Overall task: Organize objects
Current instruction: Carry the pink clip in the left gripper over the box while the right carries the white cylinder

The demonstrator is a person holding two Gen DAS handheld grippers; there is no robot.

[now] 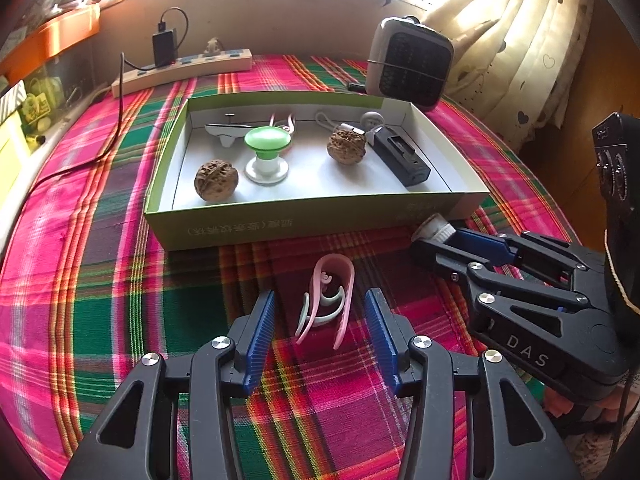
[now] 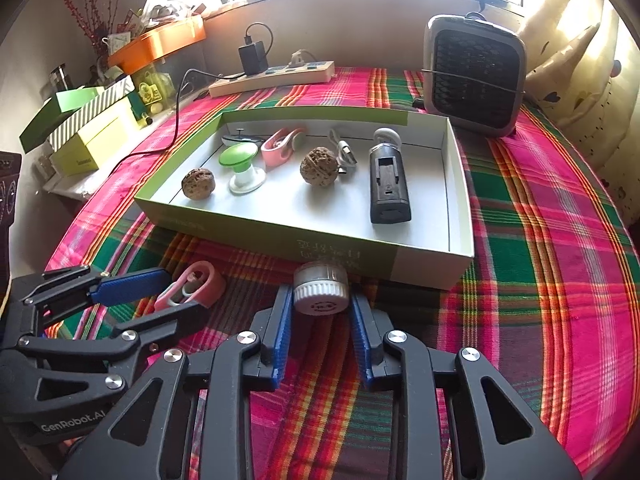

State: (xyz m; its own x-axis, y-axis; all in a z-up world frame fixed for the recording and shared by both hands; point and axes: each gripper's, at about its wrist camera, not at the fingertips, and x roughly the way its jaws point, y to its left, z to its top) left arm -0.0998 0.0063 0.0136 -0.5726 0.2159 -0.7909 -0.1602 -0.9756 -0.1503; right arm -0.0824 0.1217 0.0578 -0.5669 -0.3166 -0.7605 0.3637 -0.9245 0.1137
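Left wrist view: left gripper (image 1: 320, 312) w/ blue fingers (image 1: 262, 332) spread wide either side of a pink clip (image 1: 326, 300) on the plaid table (image 1: 100, 300), not pressing it. Green-rimmed box (image 1: 280, 228) just beyond holds two walnuts & small items. Right wrist view: right gripper (image 2: 320, 320), fingers narrow, clamped on a small white cap-like cylinder (image 2: 321, 294) in front of box's near wall.
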